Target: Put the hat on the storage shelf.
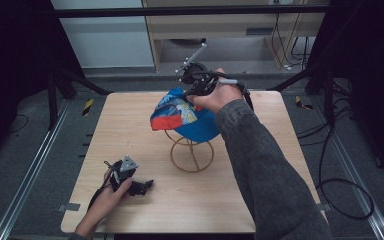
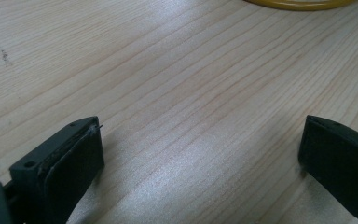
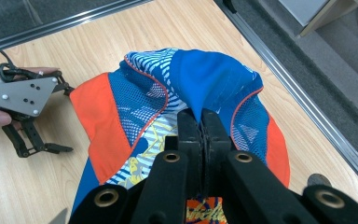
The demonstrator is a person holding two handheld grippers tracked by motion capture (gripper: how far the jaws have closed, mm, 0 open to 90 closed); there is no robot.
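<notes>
**Cap on wire stand — pinched at crown, being set in place**

Cap (image 1: 182, 116): blue, orange and patterned mesh; draped over top of wire stand (image 1: 192, 152), near table centre, slightly toward far edge. Pinched by a fold of crown fabric (image 3: 200, 88) — likely so as to lift and settle the cloth over the stand's top without crushing the brim.

Right gripper (image 3: 201, 122): jaws pressed together on that fold, reaching in from above and behind the cap; forearm crossing right half of table.

Left gripper (image 1: 147, 184): jaws spread wide, nothing between them, lying low on table (image 2: 168, 93) at near-left corner — parked, apparently to keep out of the way. Stand's yellow base ring (image 2: 303, 3) ahead of it, well apart.

Edges and room: bare wood left and front of stand; far edge near the right gripper, floor rails beyond. Lifting upward unobstructed; sideways tug could tip the light stand.
</notes>
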